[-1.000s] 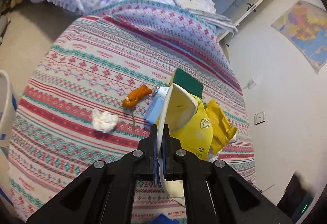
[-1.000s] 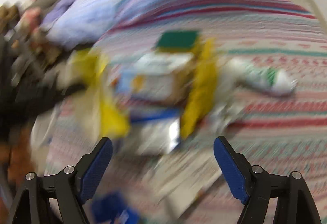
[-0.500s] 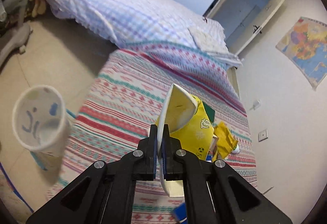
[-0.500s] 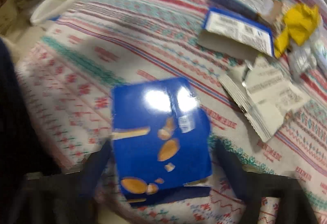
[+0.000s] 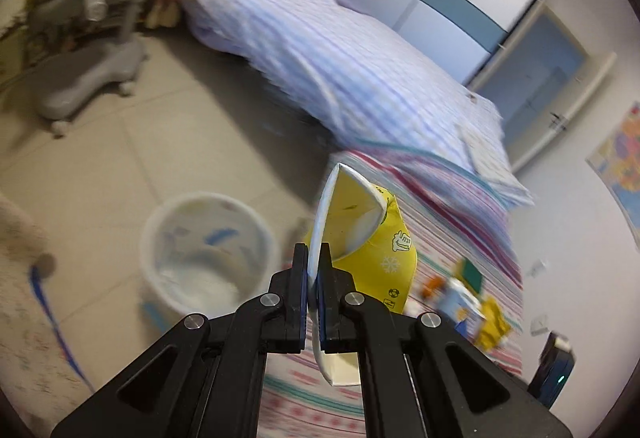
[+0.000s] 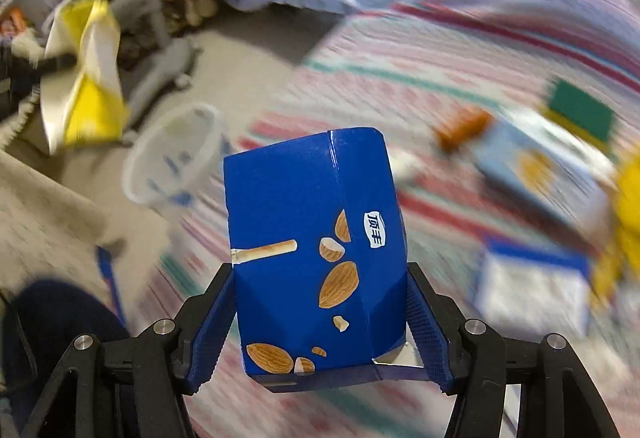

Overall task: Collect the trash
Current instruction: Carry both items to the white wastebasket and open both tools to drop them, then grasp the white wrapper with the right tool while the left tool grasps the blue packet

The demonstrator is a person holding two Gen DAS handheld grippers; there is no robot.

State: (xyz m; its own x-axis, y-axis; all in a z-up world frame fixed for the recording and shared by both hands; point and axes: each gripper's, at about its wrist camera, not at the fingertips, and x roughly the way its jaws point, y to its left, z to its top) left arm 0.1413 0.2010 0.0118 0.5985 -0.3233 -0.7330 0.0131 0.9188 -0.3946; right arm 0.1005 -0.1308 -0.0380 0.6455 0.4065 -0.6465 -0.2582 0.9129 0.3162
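**A:** Blue cardboard, almond print: snack box (image 6: 316,254) is clamped across its sides in my right gripper (image 6: 320,322), sitting tilted between the pads. Status on your end?

**B:** My left gripper (image 5: 313,286) is pinched tight on the rim of a crushed yellow paper cup (image 5: 360,234). Rim flattened to a thin white edge, yellow wall bulging out to the right of the jaws. Held in the air over the edge of the striped bedspread (image 5: 460,234).

**A:** Bin?

**B:** White trash bin (image 5: 204,250) on the floor, just beside the bed, below and left of the cup. Looks lined; I can't make out any trash inside, too blurred.

**A:** So both loads are lifted, neither dropped yet. My guess: early to mid task.

**B:** Agreed. Plenty left on the bed: orange scrap (image 6: 460,126), green pad (image 6: 580,110), light-blue carton (image 6: 536,170), flattened blue-edged box (image 6: 532,290), yellow wrapper (image 5: 492,322).

**A:** Box condition: creased down one face, one end open, silver lining showing at the bottom corner. Probably empty and light, but that's a guess.
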